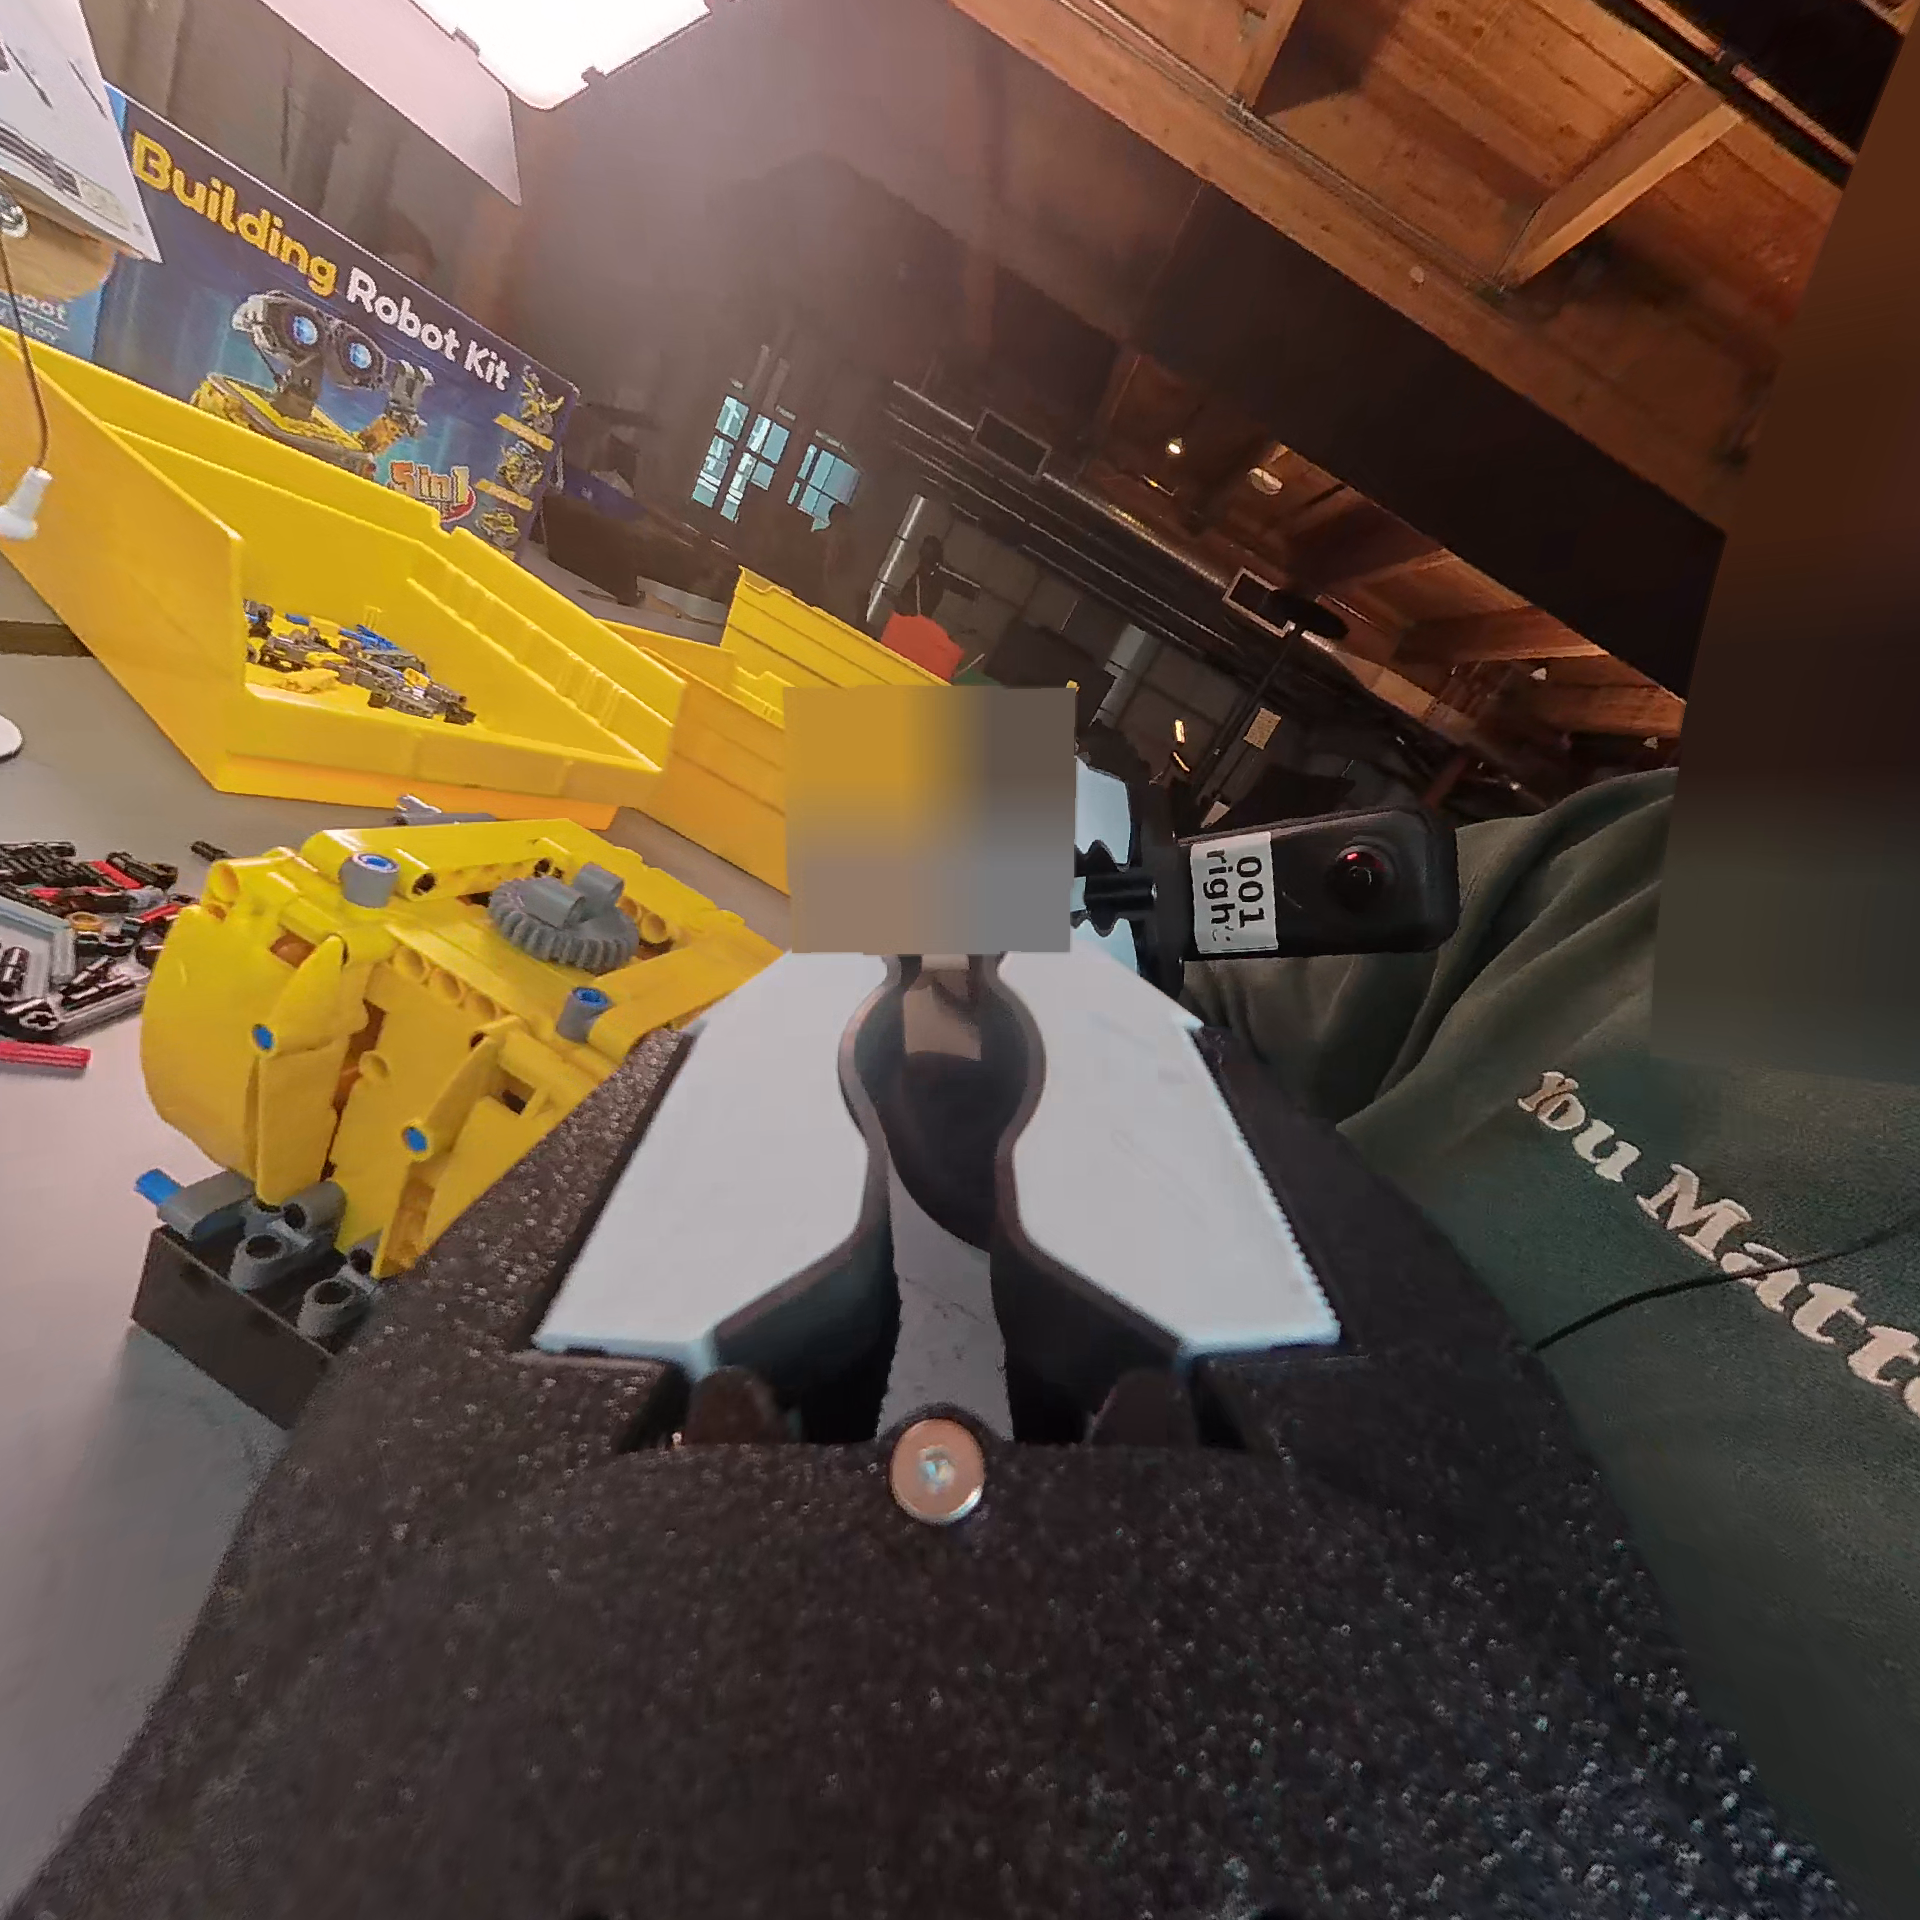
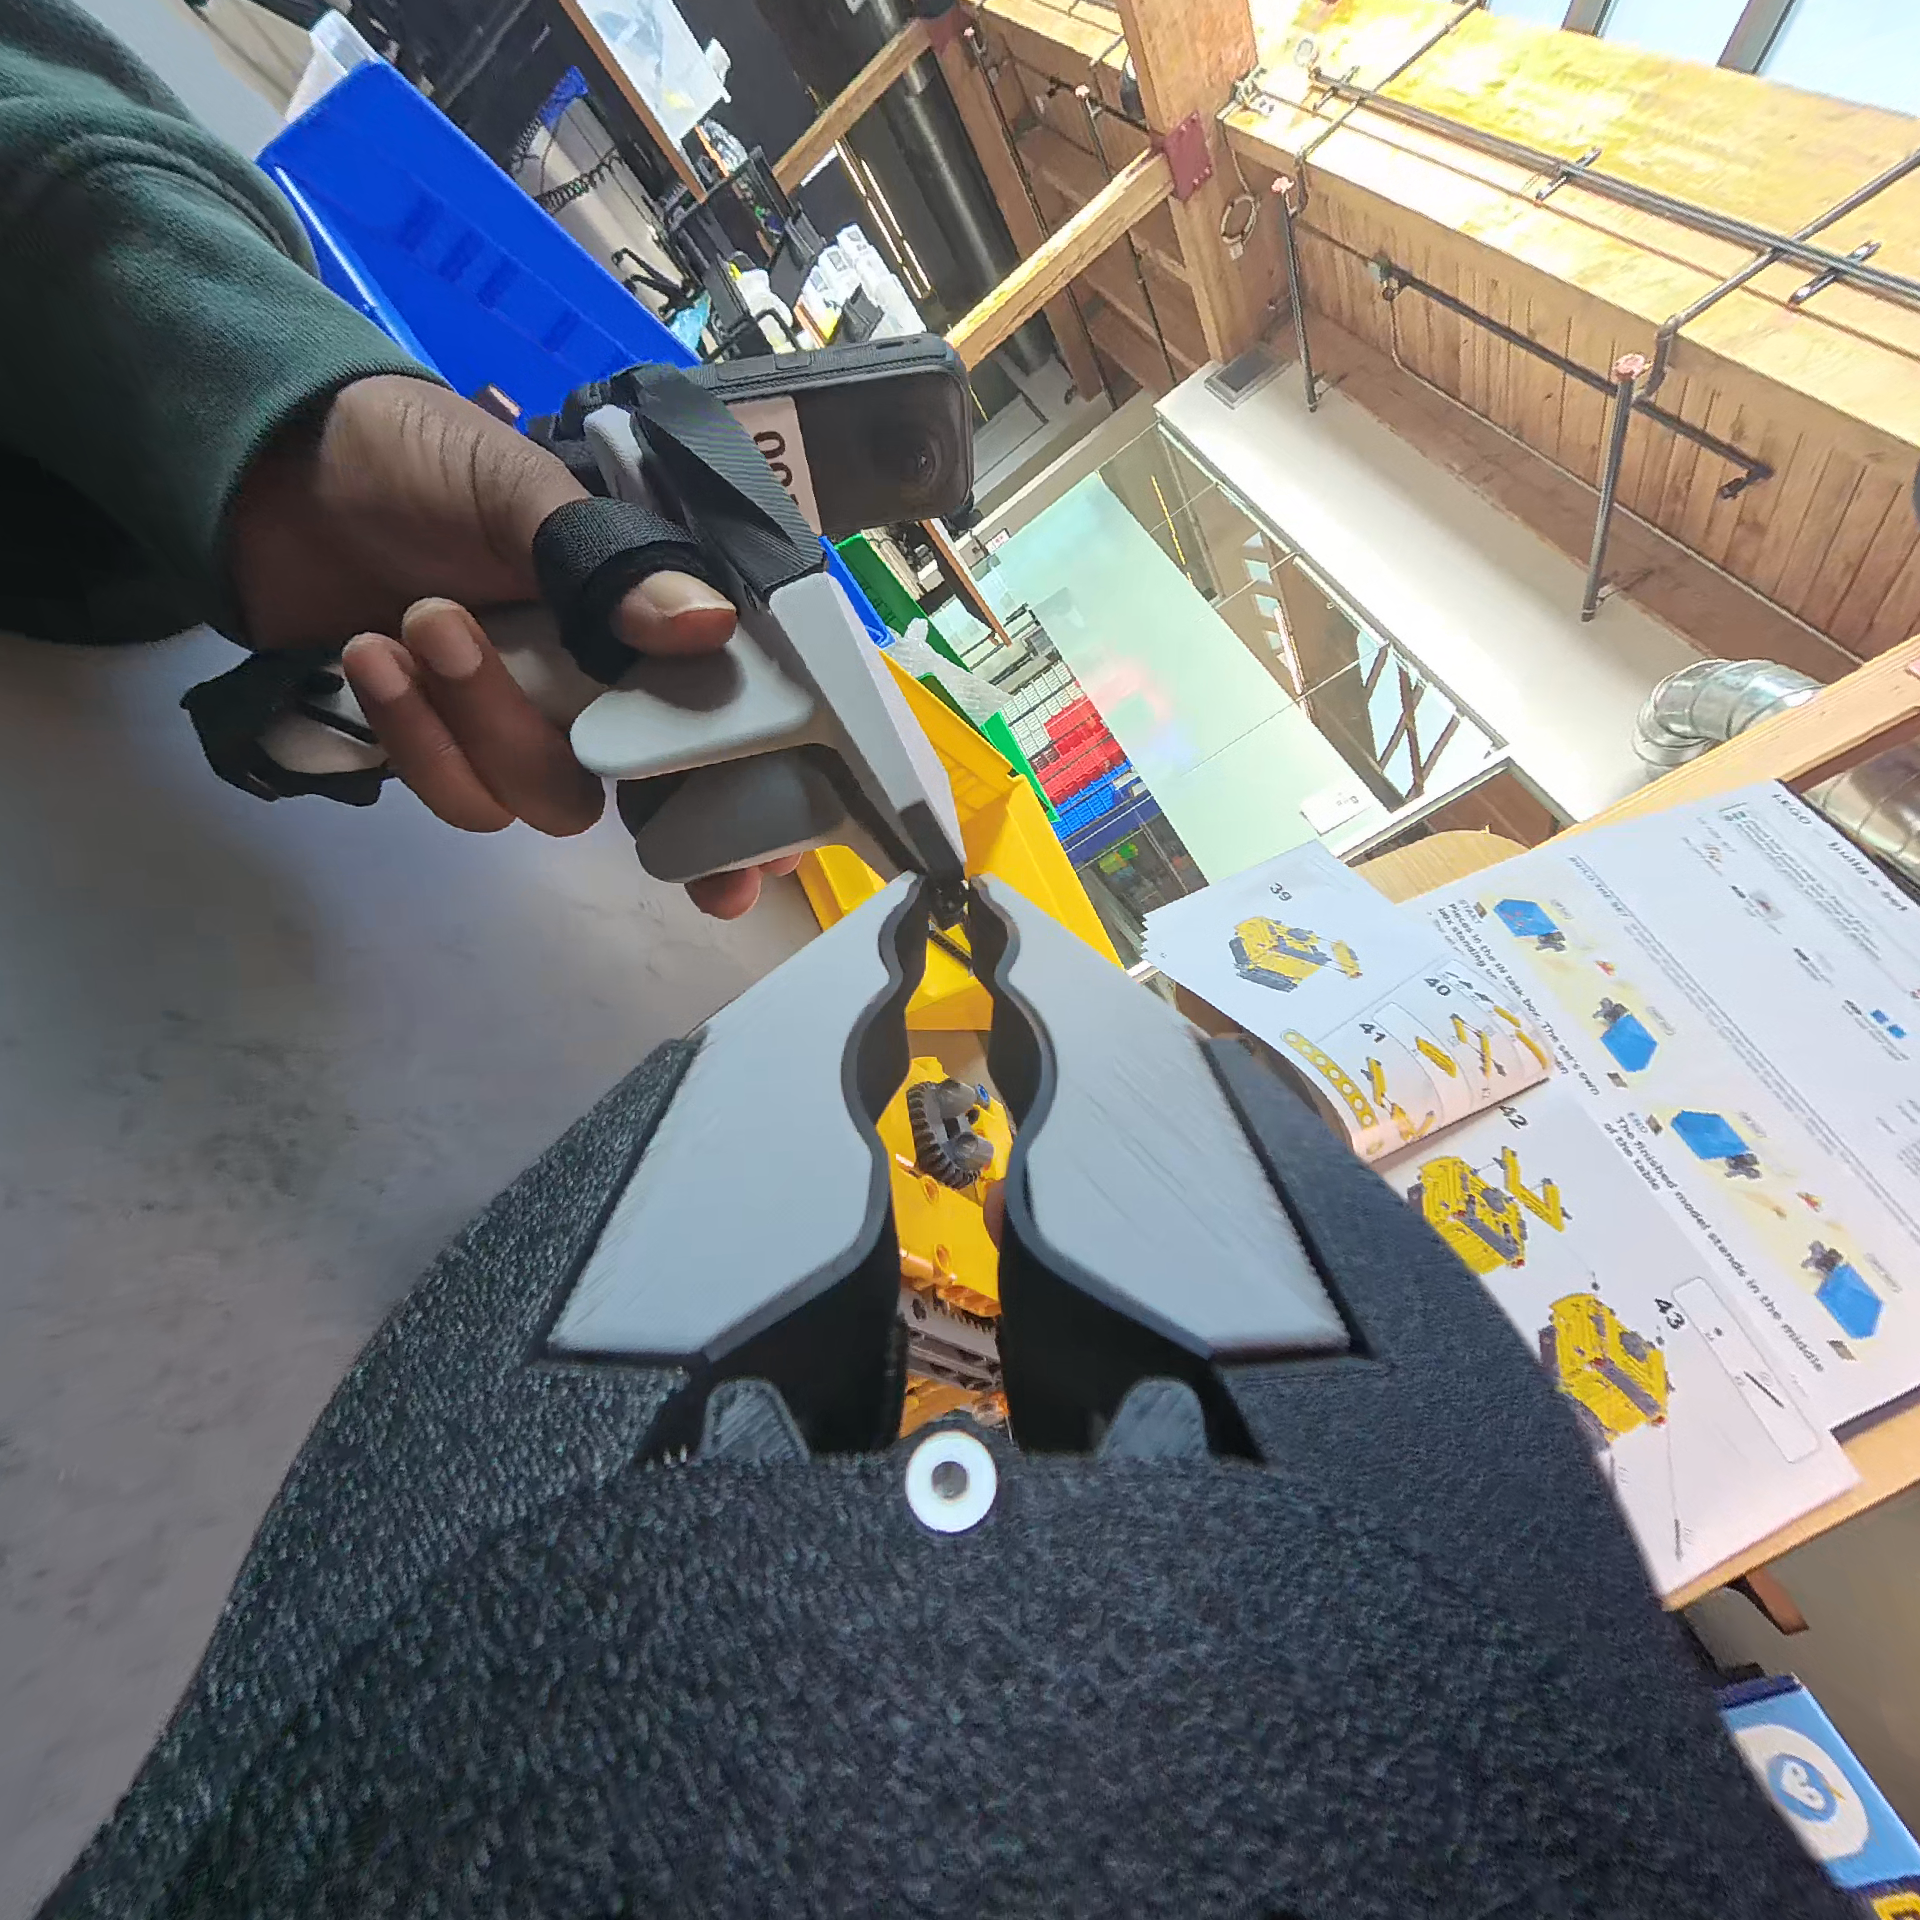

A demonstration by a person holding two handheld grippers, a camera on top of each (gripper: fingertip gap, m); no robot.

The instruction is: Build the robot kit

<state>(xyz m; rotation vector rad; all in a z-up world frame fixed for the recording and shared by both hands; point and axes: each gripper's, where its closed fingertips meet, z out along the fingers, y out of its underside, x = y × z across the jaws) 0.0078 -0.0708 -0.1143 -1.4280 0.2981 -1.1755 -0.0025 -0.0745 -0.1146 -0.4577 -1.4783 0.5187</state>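
1. A grey table (image 1: 62, 1351) holds everything.
2. On it sit a yellow brick model (image 1: 395, 1039) on a black base; loose black and red small parts (image 1: 73, 935); yellow trays (image 1: 416, 644); a blue kit box (image 1: 332, 343).
3. An open booklet (image 2: 1558, 1091) lies on a wooden board (image 2: 1766, 1548).

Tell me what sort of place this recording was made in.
Probably a workshop or maker space in a loft-like building: exposed wooden ceiling beams overhead, yellow plastic parts bins holding small building pieces, and a half-built yellow brick model on the grey table near open printed instruction sheets.
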